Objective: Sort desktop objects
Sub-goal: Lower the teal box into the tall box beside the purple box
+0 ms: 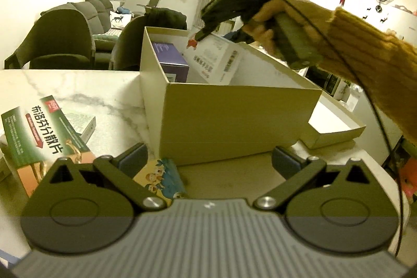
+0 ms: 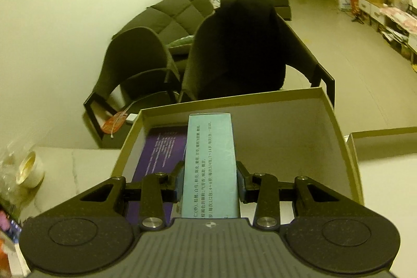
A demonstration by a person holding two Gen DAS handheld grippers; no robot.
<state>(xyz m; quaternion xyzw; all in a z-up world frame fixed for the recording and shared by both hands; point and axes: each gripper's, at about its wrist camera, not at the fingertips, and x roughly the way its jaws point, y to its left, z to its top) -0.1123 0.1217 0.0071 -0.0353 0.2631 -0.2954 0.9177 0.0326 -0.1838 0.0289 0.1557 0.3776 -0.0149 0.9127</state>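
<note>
An open white cardboard box (image 1: pixel 229 121) stands on the marble table; it also shows in the right wrist view (image 2: pixel 346 142). A purple box (image 1: pixel 170 59) lies inside it (image 2: pixel 156 150). My right gripper (image 2: pixel 210 180) is shut on a white and pale blue medicine box (image 2: pixel 209 160) and holds it tilted inside the cardboard box; from the left wrist view it (image 1: pixel 200 37) grips that box (image 1: pixel 216 57) at its top. My left gripper (image 1: pixel 208 160) is open and empty, low in front of the cardboard box.
A green and orange medicine box (image 1: pixel 44 137) lies left on the table over a smaller white box (image 1: pixel 83 121). A colourful small packet (image 1: pixel 161 179) lies under my left gripper. The box lid (image 1: pixel 336 129) rests at right. A roll of tape (image 2: pixel 28 168) and dark chairs (image 2: pixel 234 48) stand beyond.
</note>
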